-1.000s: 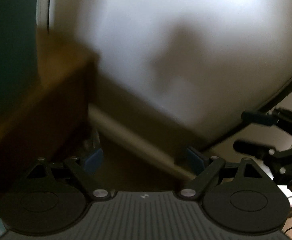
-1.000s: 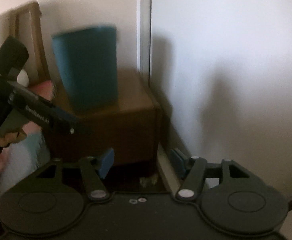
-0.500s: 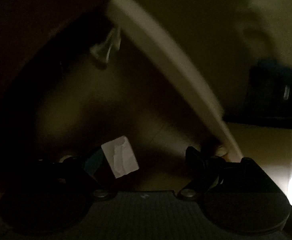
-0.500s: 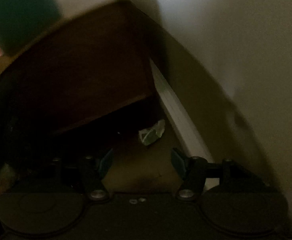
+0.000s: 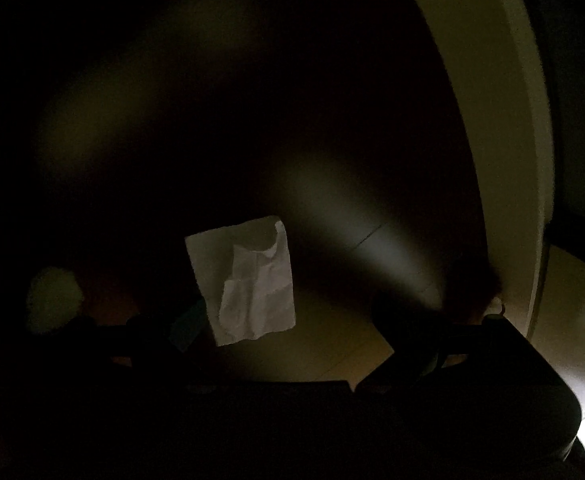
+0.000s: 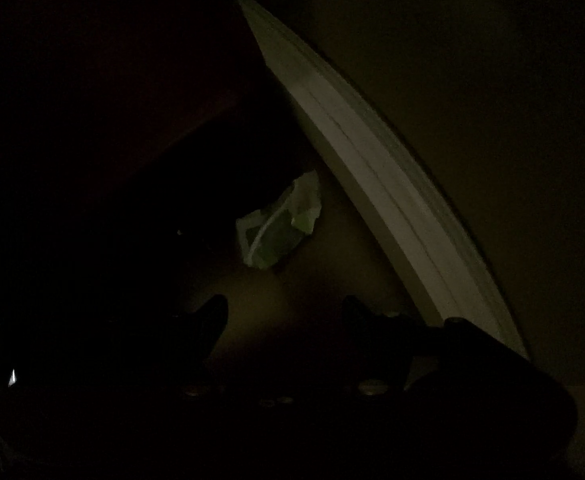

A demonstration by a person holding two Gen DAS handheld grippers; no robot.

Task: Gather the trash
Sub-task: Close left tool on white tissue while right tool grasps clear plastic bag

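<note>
A creased white piece of paper (image 5: 248, 280) lies flat on the dark floor in the left wrist view. My left gripper (image 5: 288, 332) hangs low over it, jaws wide apart and empty, the paper beside its left fingertip (image 5: 188, 324). A crumpled greenish-white wrapper (image 6: 280, 220) lies on the floor close to the skirting board in the right wrist view. Just short of the wrapper my right gripper (image 6: 284, 316) points down, open, with nothing between its dark fingers.
A white skirting board (image 6: 372, 168) runs along the wall (image 6: 492, 120) to the right of the wrapper, and shows as a pale curve, the skirting board (image 5: 504, 160), in the left view. A dark wooden cabinet (image 6: 132, 100) overhangs the floor at the left. Everything is in deep shadow.
Both grippers have dropped from cabinet height to the floor and tipped downward. The paper and the wrapper have grown larger in view. Both jaws kept the same spread.
</note>
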